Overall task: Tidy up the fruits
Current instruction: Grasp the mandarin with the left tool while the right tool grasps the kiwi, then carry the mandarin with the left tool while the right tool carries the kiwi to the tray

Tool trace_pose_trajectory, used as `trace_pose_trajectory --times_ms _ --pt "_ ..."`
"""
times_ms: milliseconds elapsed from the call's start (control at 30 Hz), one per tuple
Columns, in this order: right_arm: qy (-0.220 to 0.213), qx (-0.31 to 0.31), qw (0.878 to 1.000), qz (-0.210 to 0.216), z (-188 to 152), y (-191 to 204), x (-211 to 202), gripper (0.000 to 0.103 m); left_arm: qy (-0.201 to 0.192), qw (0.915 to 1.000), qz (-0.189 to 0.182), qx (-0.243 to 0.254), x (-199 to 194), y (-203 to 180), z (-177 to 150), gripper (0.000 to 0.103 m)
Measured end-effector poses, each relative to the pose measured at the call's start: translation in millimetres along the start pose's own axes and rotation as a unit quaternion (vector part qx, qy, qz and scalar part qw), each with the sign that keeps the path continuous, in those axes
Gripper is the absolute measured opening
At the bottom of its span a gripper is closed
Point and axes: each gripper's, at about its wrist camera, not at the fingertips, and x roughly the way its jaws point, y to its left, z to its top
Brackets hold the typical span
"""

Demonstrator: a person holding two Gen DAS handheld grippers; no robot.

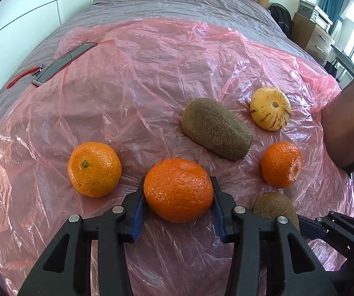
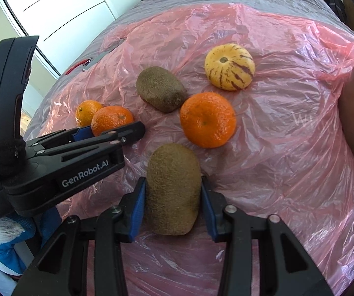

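Gripping two fruits at once, you've got a catch in each hand. Your left gripper [image 1: 178,190] has its jaws clamped on the big mandarin [image 1: 178,189], low in the centre of the left wrist view, blue pads tight on both flanks of the peel. Your right gripper [image 2: 173,192] has its jaws around the near kiwi [image 2: 172,189], low centre of the right wrist view; the pads sit at its two long sides, the left-hand one touching, the right-hand one so close I can't tell if there's a sliver of gap. That kiwi's long axis runs straight away from you, in line with the jaws, which makes for a tidy hold across the narrow waist.

Both fruits seem to sit on the pink plastic sheet [image 1: 139,74] spread over the bed [image 1: 177,0]; nothing looks lifted. Both grippers are tipped steeply down at the sheet, side by side, the left one showing at the left edge of the right wrist view, close enough that you'll want to mind them bumping when you raise.

Loose ones: a second mandarin [image 1: 94,169] to the left, the far kiwi [image 1: 216,128] lying on a diagonal upper right of centre, a third mandarin [image 1: 281,164] at right, and the striped yellow fruit [image 1: 270,109] above it. My read: like goes with like, so your mandarin belongs left, your kiwi up by its twin.
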Motion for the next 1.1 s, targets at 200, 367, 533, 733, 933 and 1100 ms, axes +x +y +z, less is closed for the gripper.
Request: trace_pose_trajectory --times_ms 200,367,533,733,933,1100 --pt "-0.009 0.007 1.0 0.007 -0.3 -3.5 -14.0 0.036 -0.016 0.9998 0.001 0.009 -15.8 -7.4 1.3 0.04" --pt "-0.016 0.01 1.0 0.009 -1.7 -2.6 -27.1 0.036 -0.026 0.9996 -0.005 0.009 -29.8 -11.0 2.6 0.04" --pt "-0.026 0.011 1.0 0.008 -6.2 -1.9 -44.1 0.036 -0.034 0.9994 -0.01 0.004 -45.8 -10.1 -1.9 0.04" --pt "-0.038 0.016 0.999 0.008 -15.3 -3.4 -70.6 0.036 -0.043 0.9988 -0.024 0.001 -72.8 -12.5 -15.1 0.04" --pt "-0.05 0.02 0.999 0.006 -31.0 -6.7 -101.6 0.036 -0.052 0.998 -0.036 0.003 -100.6 -20.4 -30.6 0.04" --pt "-0.059 0.031 0.998 0.002 -45.9 -11.8 -126.5 0.036 -0.058 0.9972 -0.047 0.007 -124.4 -32.1 -43.1 0.04"
